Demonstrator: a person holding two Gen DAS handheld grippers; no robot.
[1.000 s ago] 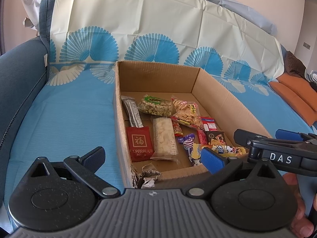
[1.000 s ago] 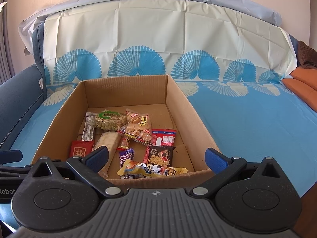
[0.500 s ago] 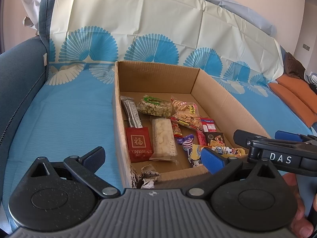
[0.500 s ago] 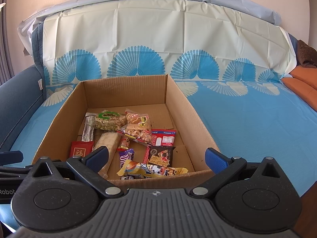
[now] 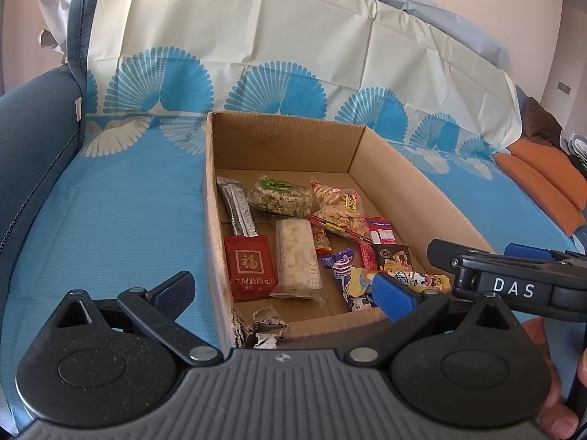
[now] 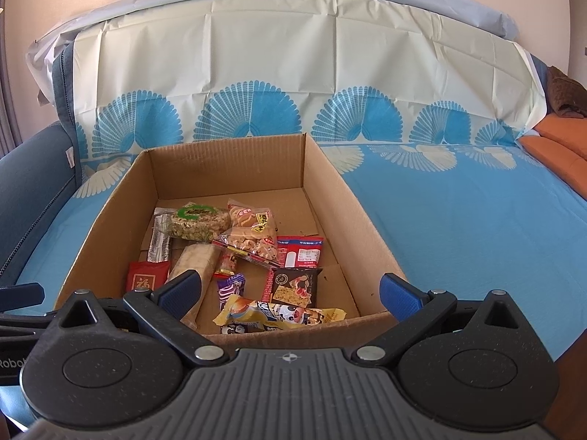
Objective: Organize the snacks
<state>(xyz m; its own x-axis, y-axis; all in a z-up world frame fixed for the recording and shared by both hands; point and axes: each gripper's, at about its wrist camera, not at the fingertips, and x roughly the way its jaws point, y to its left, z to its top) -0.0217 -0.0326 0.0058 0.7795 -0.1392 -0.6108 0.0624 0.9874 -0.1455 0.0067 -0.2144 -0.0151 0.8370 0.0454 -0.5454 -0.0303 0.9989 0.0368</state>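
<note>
A sofa (image 6: 458, 220) draped in a blue fan-print cover spreads before me, and on it sits an open cardboard box (image 6: 367, 227). The snacks (image 6: 253, 242) lie loose on its floor, crowded toward the near left. My left gripper (image 5: 286, 289) straddles the box's near left corner, jaws spread and empty. My right gripper (image 6: 290, 293) hangs at the near wall, likewise spread wide, holding nothing.

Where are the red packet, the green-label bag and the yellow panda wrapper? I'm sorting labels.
Red packet (image 5: 250, 268), left wrist view, on its square emblem.
Green-label bag (image 6: 198, 220), right wrist view, on its clear middle.
Yellow panda wrapper (image 6: 279, 316), right wrist view, on its printed front.
</note>
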